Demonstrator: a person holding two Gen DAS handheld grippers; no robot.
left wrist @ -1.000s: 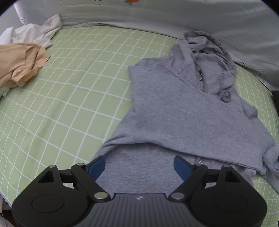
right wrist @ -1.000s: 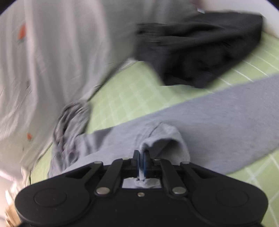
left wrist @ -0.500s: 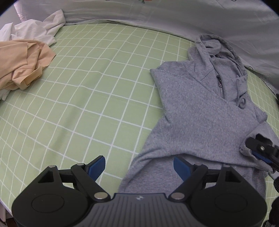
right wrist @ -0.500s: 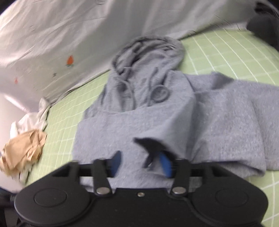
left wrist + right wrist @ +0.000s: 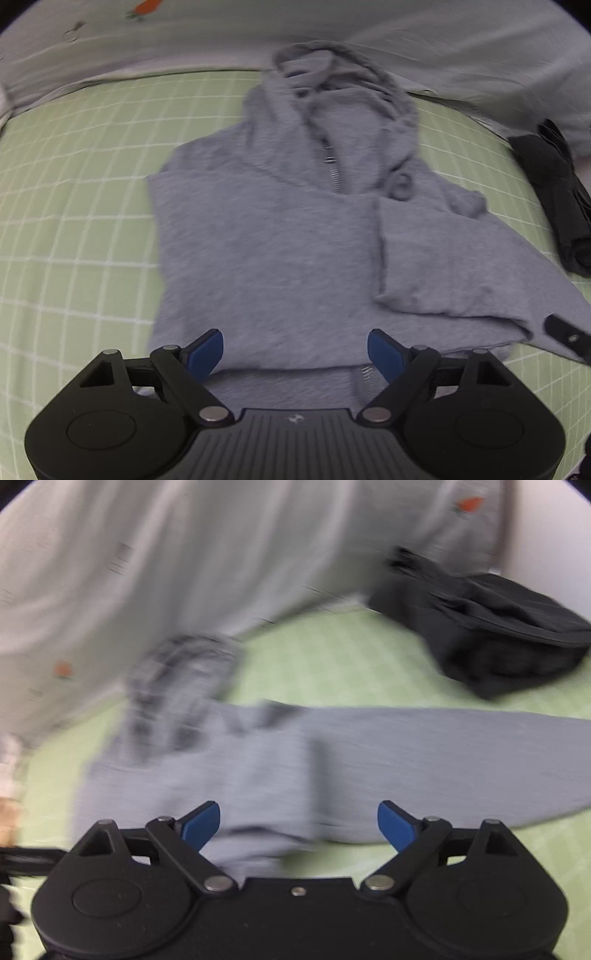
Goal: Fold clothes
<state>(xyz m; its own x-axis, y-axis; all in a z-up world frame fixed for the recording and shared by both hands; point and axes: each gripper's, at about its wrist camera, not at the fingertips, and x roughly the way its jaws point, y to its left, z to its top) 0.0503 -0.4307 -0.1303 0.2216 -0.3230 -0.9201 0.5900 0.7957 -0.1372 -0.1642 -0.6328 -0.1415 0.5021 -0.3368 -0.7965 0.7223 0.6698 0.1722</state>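
- left tool (image 5: 295, 350) wide open, empty, above grey hoodie (image 5: 273, 243)
- right tool (image 5: 298, 821) jaws just been opening, nothing between
- hoodie on green checked bed (image 5: 81, 206), sleeves folded in

The grey hoodie (image 5: 266, 236) in the middle of the left wrist frame is soft, matt, heathered knit cloth with a small metal zip. Under it the green checked sheet (image 5: 74, 206) is smooth woven cloth; the pale grey cover (image 5: 461, 55) along the top is smooth too. At right, a folded black garment (image 5: 557, 199) looks matt. The left gripper (image 5: 295, 350) is matt black plastic with blue pads and shiny metal pivot pins.
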